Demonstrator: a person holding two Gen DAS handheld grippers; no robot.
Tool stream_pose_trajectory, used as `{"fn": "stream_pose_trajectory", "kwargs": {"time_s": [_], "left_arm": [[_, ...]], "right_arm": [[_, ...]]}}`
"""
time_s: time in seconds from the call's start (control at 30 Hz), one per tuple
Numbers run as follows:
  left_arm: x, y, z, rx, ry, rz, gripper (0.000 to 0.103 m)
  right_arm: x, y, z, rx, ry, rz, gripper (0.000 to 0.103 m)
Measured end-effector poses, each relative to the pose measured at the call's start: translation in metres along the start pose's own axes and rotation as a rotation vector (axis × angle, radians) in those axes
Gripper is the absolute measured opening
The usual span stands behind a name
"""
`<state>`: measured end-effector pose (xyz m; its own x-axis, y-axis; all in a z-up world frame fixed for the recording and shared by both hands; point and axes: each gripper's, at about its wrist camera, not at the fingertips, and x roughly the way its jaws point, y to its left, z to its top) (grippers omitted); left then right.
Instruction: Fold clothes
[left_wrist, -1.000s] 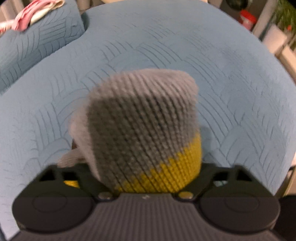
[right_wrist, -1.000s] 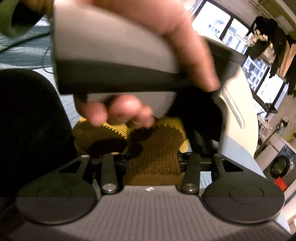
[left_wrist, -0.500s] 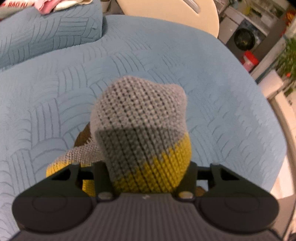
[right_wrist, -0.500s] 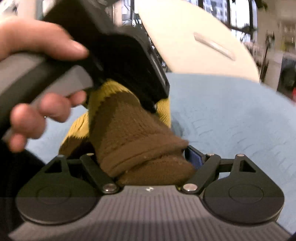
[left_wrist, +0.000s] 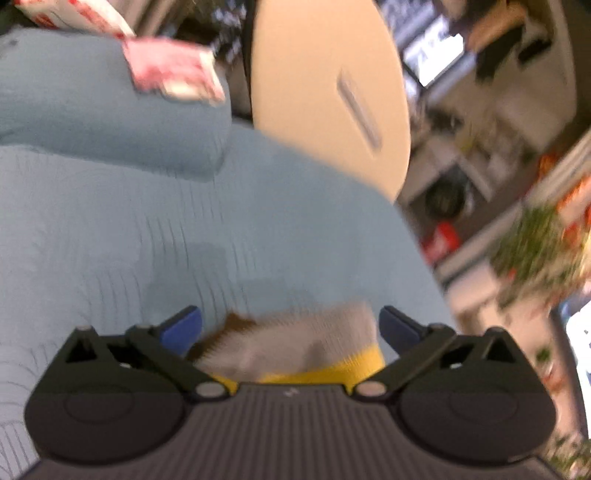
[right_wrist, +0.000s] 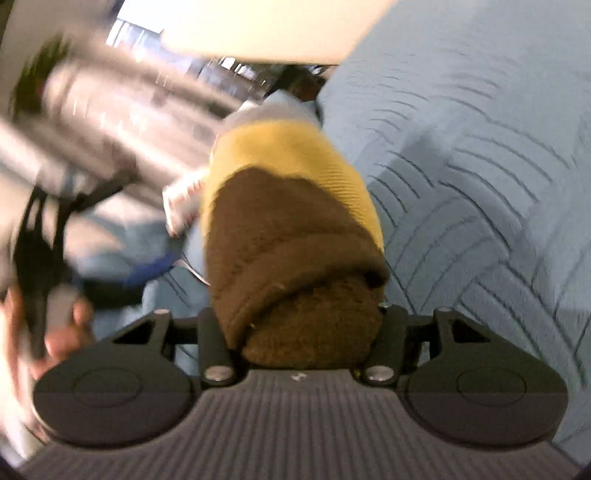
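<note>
A knitted garment striped grey, yellow and brown hangs between my two grippers above a light blue quilted bedspread (left_wrist: 147, 240). In the left wrist view its grey and yellow end (left_wrist: 295, 347) lies between the jaws of my left gripper (left_wrist: 290, 325). Those jaws are opening, and the blue pads (left_wrist: 181, 326) stand wide on either side without pressing on it. In the right wrist view my right gripper (right_wrist: 301, 325) is closing, with its fingers tight against the thick brown end (right_wrist: 295, 258). The picture is blurred by motion. A hand (right_wrist: 62, 328) on the left gripper shows blurred at the left.
A blue pillow (left_wrist: 92, 122) lies at the head of the bed with pink and white cloth (left_wrist: 170, 70) on it. A beige rounded panel (left_wrist: 325, 92) stands behind the bed. Shelves, a plant (left_wrist: 535, 243) and a red item fill the room to the right.
The left gripper's jaws have sprung wide off the grey end and it has lifted and tilted toward the room. The right gripper has rolled over and still holds the brown end.
</note>
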<state>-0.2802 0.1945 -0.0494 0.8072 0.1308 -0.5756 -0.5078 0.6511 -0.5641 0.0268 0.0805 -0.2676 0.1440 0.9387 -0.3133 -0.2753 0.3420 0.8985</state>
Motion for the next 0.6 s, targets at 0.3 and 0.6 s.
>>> {"fn": "stream_pose_trajectory", "kwargs": {"time_s": [0.3, 0.6], "left_arm": [[0.061, 0.031, -0.034, -0.166, 0.061, 0.101, 0.103], [0.143, 0.025, -0.014, -0.097, 0.107, 0.160, 0.103]], "right_arm": [[0.011, 0.049, 0.045, 0.046, -0.090, 0.126, 0.051], [0.070, 0.092, 0.142, -0.104, -0.150, 0.100, 0.043]]}}
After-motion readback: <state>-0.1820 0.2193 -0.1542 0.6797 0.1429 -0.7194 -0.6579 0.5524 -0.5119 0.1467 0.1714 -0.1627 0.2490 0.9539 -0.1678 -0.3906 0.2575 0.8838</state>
